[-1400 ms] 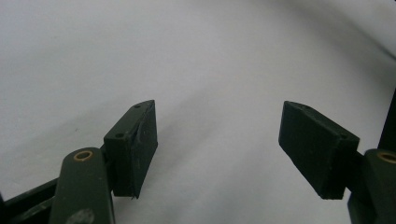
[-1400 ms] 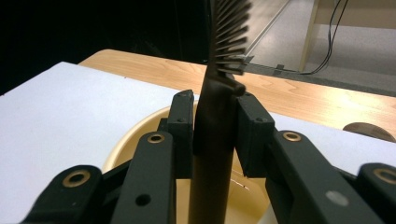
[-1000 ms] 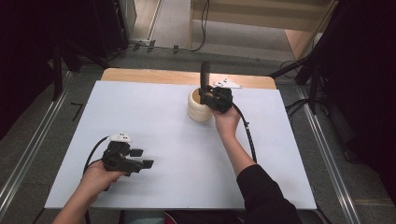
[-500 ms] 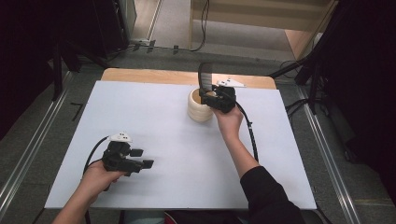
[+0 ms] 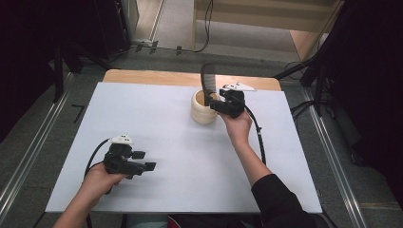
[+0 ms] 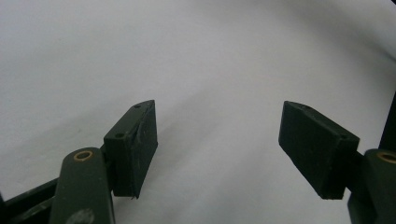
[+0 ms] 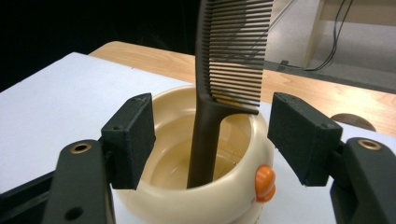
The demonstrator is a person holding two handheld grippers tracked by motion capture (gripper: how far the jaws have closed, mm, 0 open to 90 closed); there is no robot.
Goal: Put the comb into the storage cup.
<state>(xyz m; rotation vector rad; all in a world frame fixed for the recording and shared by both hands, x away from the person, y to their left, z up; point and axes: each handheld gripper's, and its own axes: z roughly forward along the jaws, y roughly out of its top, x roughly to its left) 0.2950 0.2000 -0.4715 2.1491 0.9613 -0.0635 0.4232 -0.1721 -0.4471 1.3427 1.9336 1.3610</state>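
A dark comb (image 7: 219, 93) stands handle-down in a cream cup (image 7: 196, 186), between the released right claw's (image 7: 212, 140) spread jaws, untouched.

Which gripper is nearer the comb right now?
Right. The right gripper is open at the cream cup, its fingers flanking the comb standing inside. The left gripper sits far off near the table's front-left.

Overhead light is brightening the white table (image 5: 157, 123) evenly while the room around is sinking into darkness. Shadows are lying soft, and the close black jaws are blurring slightly.
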